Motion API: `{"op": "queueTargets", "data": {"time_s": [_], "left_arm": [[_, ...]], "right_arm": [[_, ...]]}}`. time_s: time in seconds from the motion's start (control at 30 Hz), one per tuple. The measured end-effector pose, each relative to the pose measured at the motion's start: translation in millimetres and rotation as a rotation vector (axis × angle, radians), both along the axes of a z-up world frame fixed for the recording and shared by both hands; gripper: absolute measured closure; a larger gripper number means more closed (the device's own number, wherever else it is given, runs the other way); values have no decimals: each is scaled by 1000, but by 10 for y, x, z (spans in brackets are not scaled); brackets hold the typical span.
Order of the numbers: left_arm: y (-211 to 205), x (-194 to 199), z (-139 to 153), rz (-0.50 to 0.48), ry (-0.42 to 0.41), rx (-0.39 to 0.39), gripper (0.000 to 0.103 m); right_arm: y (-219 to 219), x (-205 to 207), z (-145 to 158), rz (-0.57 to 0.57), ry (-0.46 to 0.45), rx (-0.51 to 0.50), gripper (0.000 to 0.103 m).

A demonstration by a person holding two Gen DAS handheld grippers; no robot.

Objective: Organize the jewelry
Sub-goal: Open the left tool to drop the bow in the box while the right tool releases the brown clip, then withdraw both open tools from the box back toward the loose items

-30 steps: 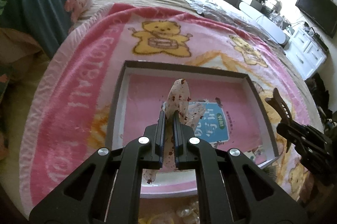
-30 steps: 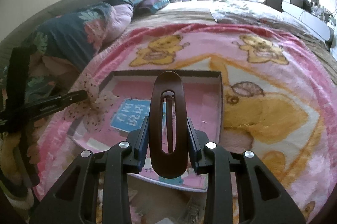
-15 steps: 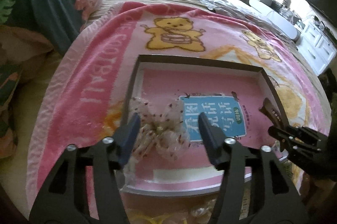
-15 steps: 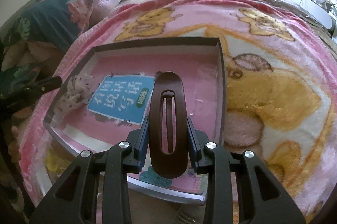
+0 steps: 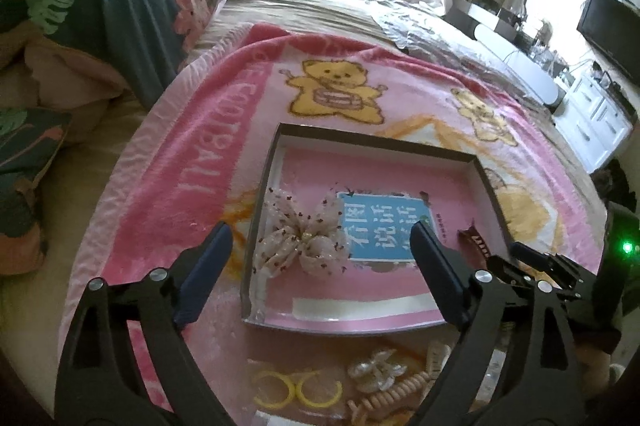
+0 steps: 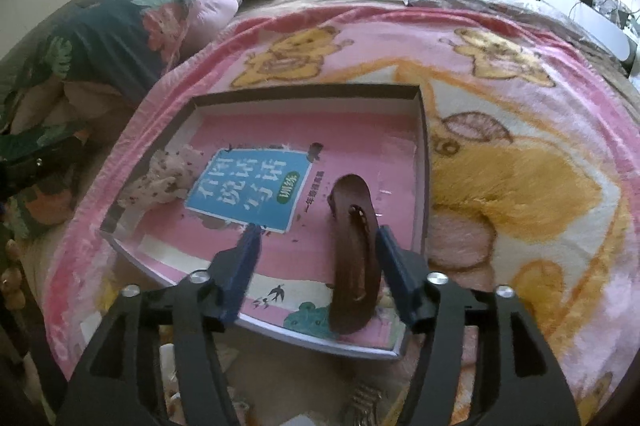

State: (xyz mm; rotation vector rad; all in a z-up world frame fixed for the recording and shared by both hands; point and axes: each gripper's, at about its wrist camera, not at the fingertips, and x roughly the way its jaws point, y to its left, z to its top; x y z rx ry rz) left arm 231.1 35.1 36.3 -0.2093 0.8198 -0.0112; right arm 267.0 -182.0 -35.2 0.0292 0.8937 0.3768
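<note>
Bed (image 5: 320, 5) with a pink bear blanket (image 5: 248, 129)

A shallow box (image 5: 380, 141) sits on the blanket; just in front of the box lie yellow rings (image 5: 296, 390), a silver bow (image 5: 376, 370) and a coiled hair tie (image 5: 396, 392). Left of the box, a dark leaf-print quilt (image 5: 112, 9) is heaped.

Between the spread fingers of the left gripper (image 5: 320, 258) lies the dotted bow (image 5: 304, 238), with the box wall (image 5: 260, 222) just left of it. The right gripper (image 6: 316, 254) has the brown hair clip (image 6: 354, 254) against its right finger (image 6: 394, 272); bare pink box floor (image 6: 288, 262) fills the gap to its left.
</note>
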Motion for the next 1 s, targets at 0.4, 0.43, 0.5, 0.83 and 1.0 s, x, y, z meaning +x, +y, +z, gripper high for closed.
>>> {"op": "queueTargets", "data": {"time_s": [0.4,0.43,0.5,0.83,1.0], "left_arm": [[21,-408,342,22,-63,-21,10],[28,-447,370,21,-69,-25,10],[36,-527,426,17,-79,-29,10],[84,-921,649,16,-140,-44,10],[147,-1084,702,20,-154,-60,10]], "right_arm": [[-233,-438,560,-59,-137,54,10],[-249,-478,591,-66,-148,56,7],[-290,-571,662,-77,-164,55,6],[-389,-1030,957,-91,-209,70,5],[-392,-1207,1097,-88,-232,61,5]]}}
